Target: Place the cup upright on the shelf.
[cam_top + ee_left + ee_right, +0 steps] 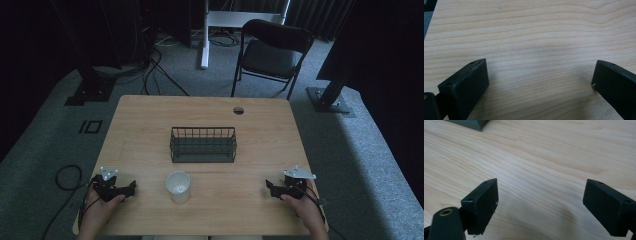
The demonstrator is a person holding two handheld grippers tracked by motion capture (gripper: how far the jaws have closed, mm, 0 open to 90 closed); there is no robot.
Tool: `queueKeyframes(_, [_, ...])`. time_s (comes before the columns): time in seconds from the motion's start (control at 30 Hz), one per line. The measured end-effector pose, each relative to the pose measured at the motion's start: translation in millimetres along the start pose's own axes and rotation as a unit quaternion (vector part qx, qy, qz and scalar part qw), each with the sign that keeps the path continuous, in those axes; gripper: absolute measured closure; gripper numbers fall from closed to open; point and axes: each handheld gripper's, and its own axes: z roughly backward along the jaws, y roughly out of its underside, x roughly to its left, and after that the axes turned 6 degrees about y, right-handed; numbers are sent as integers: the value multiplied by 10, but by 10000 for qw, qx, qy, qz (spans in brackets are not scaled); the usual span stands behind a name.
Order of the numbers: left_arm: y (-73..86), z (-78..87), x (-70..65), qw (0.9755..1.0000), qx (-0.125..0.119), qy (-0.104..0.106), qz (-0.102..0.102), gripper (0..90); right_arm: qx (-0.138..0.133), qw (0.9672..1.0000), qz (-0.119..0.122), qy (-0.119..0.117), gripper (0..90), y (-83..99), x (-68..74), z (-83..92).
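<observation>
Start position, nothing picked up. My left gripper (131,188) rests low at the near left of the table (150,115), jaws spread wide; in the left gripper view only bare wood grain lies between them. My right gripper (270,188) sits at the near right, jaws likewise spread and holding nothing; in the right gripper view a dark corner of the wire basket (471,123) shows at the top edge. The white cup (178,186) stands upright near the front edge, between the two grippers but closer to the left one, apart from both. The wire basket (203,144) stands at mid-table, just behind the cup and not touching it; it looks empty as far as I can tell. Judgement: the step in hand is the approach, before any grasp. The cup seems the likely thing to go into the basket. Next move calls for swinging the left gripper toward the cup, jaws either side of the wall or over the rim, then closing gently: a light cup could tip or slide if nudged first.
</observation>
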Motion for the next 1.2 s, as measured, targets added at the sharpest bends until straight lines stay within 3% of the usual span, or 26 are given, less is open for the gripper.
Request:
queueKeyframes(0.6, [0,0,0,10000,-1,1,-1,12,-271,9964,274,-755,125,-133,232,-15])
queueKeyframes(1.2, [0,0,0,10000,0,0,-1,12,-552,9842,668,-1541,124,-284,577,-40])
